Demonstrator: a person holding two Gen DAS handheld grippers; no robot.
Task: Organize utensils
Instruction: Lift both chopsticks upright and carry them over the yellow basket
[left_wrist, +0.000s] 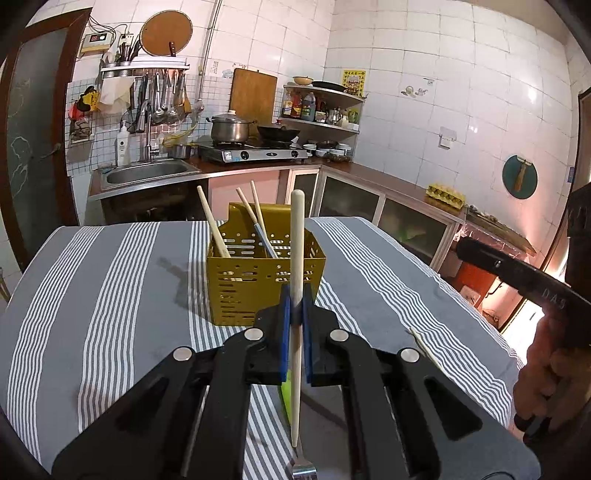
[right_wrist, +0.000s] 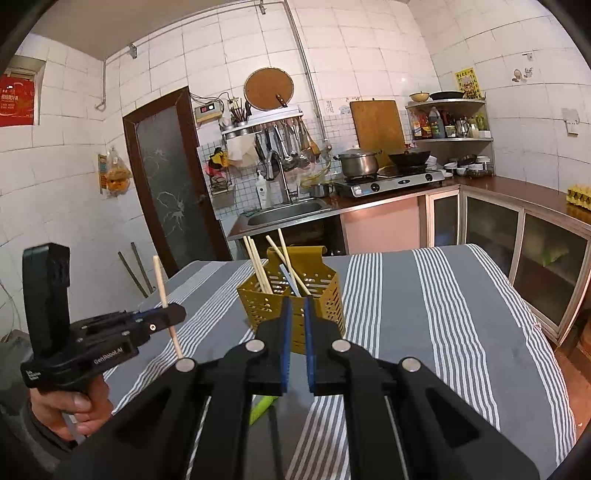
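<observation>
My left gripper (left_wrist: 295, 310) is shut on a fork with a pale wooden handle (left_wrist: 296, 258), held upright, tines down, above the striped cloth just in front of the yellow perforated utensil caddy (left_wrist: 236, 288). The caddy holds several wooden-handled utensils (left_wrist: 214, 229). In the right wrist view the left gripper (right_wrist: 173, 315) holds the fork handle (right_wrist: 166, 302) left of the caddy (right_wrist: 325, 295). My right gripper (right_wrist: 297, 314) has nothing between its fingers, jaws slightly apart, close in front of the caddy. A green utensil (right_wrist: 262, 408) lies on the cloth under it.
The table carries a grey and white striped cloth (left_wrist: 110, 295). A pale utensil (left_wrist: 424, 343) lies on the cloth at right. Behind the table are a sink (left_wrist: 147, 173), a stove with a pot (left_wrist: 229, 127) and a wok, and counter cabinets along the right.
</observation>
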